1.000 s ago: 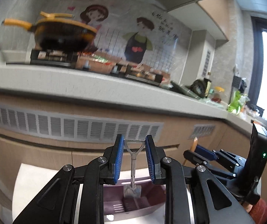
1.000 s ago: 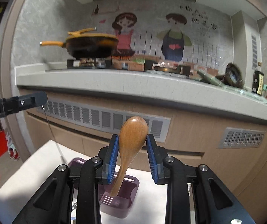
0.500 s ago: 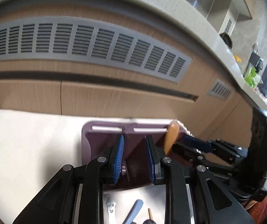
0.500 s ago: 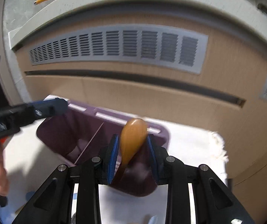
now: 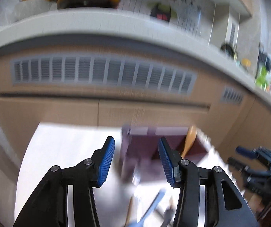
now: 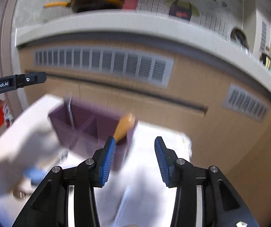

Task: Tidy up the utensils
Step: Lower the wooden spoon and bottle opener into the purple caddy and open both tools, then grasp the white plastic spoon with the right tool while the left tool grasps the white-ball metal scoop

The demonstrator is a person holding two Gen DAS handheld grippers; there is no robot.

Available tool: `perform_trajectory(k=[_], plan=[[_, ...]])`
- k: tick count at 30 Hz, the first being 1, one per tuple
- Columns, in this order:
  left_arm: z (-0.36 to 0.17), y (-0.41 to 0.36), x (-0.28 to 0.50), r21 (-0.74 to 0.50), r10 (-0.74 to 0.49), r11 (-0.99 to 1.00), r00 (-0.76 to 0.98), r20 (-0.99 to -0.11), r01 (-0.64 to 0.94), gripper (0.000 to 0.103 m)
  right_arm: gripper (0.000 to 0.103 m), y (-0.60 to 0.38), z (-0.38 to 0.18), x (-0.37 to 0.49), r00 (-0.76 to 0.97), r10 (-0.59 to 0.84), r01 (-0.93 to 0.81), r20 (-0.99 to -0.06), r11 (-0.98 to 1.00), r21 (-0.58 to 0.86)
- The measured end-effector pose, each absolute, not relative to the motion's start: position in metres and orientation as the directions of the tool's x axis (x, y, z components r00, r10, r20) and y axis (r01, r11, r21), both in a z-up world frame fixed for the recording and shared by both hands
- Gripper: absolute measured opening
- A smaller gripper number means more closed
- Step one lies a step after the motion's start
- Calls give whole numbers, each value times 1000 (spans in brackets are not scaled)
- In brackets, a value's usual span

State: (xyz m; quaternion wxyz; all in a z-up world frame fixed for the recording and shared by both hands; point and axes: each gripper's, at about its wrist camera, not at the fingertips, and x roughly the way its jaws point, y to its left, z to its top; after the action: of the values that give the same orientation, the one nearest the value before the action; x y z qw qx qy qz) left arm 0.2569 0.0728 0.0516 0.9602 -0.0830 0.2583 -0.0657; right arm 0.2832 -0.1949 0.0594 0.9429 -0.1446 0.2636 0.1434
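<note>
A purple utensil holder [image 5: 154, 145] stands on the white table [image 5: 63, 147]; it also shows in the right wrist view [image 6: 90, 124]. A wooden spoon [image 5: 189, 138] stands in its right compartment, also seen from the right [image 6: 125, 125]. A thin metal utensil [image 6: 70, 111] stands in its left part. My left gripper [image 5: 136, 162] is open and empty just in front of the holder. My right gripper [image 6: 134, 159] is open and empty, to the right of the holder. Both views are blurred by motion.
Several loose utensils, one with a blue handle [image 5: 152, 206], lie on the table near the left gripper. A wooden cabinet front with a grey vent [image 5: 101, 73] stands behind the table. A yellow-handled pan [image 6: 95, 0] sits on the counter above.
Both grippers have opened and pulled back. The left one has let go of the metal utensil and the right one of the wooden spoon, which stay in the holder.
</note>
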Motion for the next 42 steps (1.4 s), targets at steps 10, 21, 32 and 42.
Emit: perform_trajectory(k=[10, 21, 32, 42], plan=[[-33, 83, 210, -184, -140, 983, 730, -669, 20, 49, 40, -218, -35, 280, 632, 126, -299, -765, 950, -91], [-45, 80, 198, -287, -262, 955, 650, -713, 71, 48, 16, -210, -61, 308, 578, 170, -276, -798, 961, 5], [-39, -34, 168, -309, -405, 913, 504, -763, 267, 48, 9, -228, -29, 261, 640, 216, -289, -737, 957, 29], [-49, -74, 143, -155, -218, 976, 584, -782, 156, 32, 9, -253, -16, 233, 688, 245, -297, -683, 954, 42]])
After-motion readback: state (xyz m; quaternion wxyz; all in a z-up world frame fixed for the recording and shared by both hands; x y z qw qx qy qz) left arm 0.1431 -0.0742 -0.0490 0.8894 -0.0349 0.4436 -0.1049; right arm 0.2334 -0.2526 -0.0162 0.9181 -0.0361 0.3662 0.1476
